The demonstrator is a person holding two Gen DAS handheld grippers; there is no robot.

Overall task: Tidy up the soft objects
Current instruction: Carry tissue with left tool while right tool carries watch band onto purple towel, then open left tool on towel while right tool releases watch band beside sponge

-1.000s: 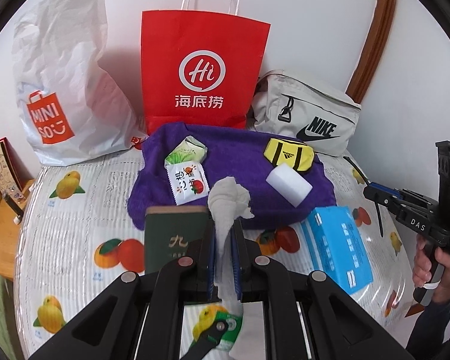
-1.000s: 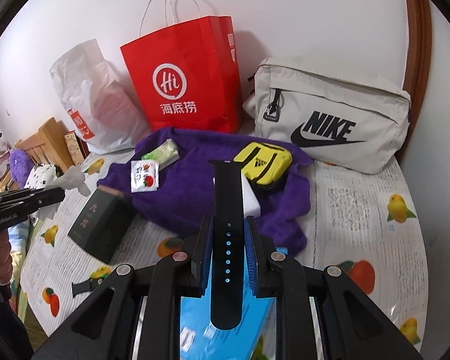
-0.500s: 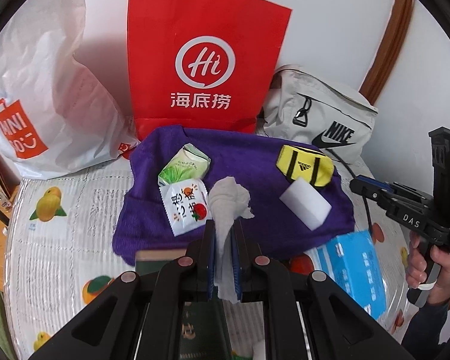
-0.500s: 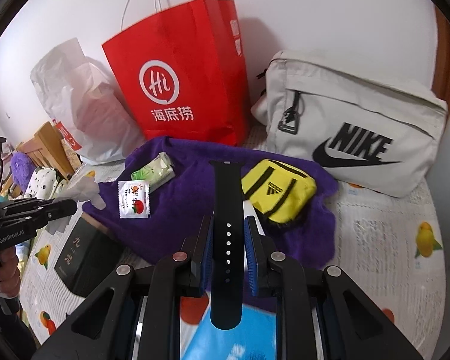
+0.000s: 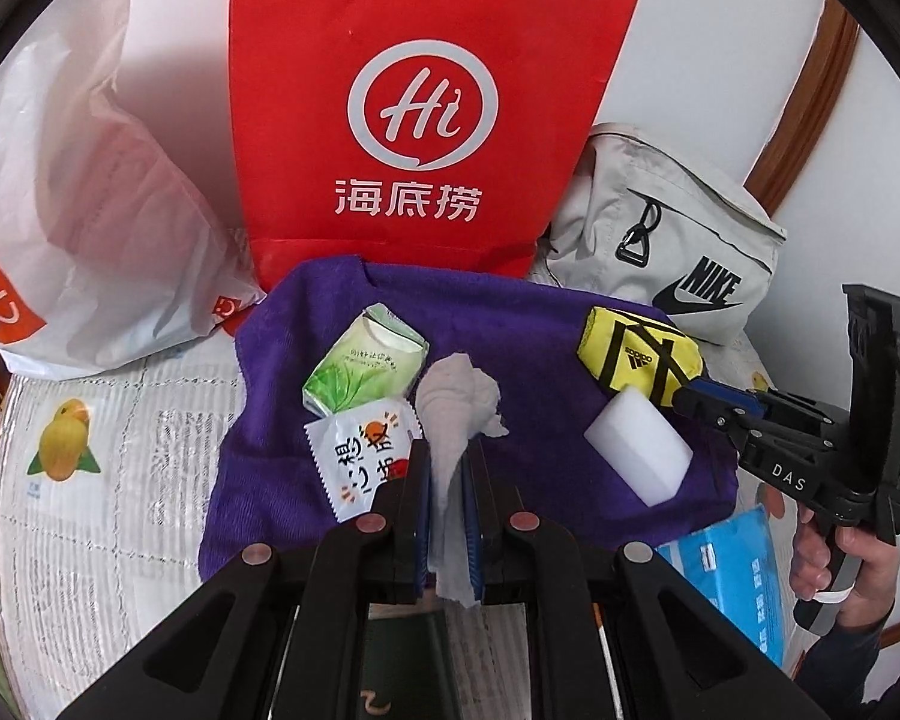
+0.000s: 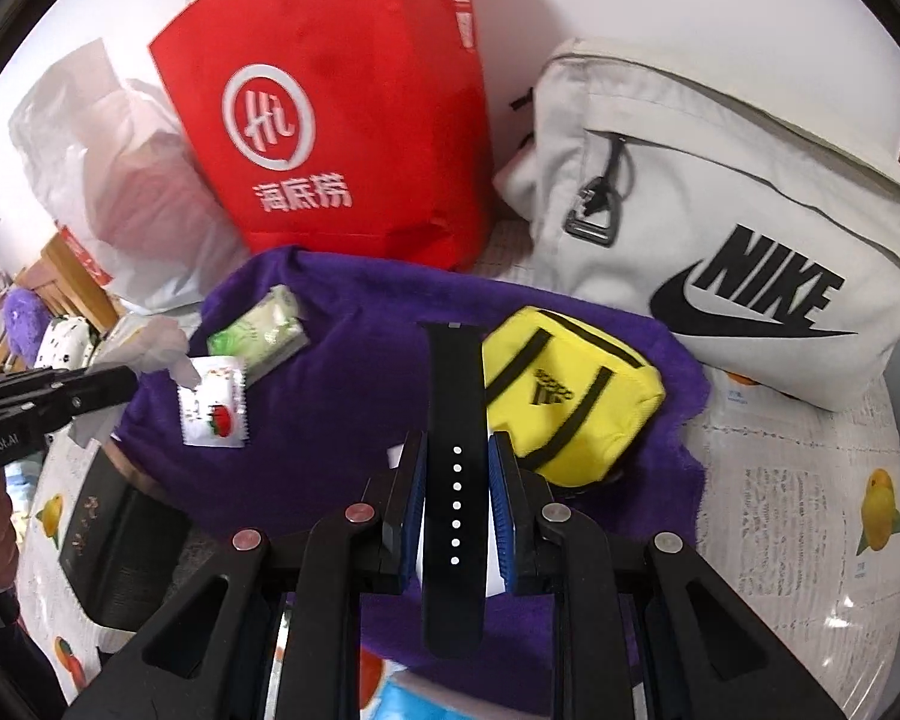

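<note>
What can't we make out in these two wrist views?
- Dark green box, left wrist view: mostly hidden beneath the left gripper.
- White sponge, right wrist view: only slivers show behind the black strap.
- Blue packet, right wrist view: blurred and cut off by the bottom edge.

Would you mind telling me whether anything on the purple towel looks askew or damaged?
Only small things. The green tissue pack lies tilted with a dented corner, overlapping the white snack sachet. The white sponge block sits askew near the purple towel edge. Nothing is spilled or visibly broken.
</note>
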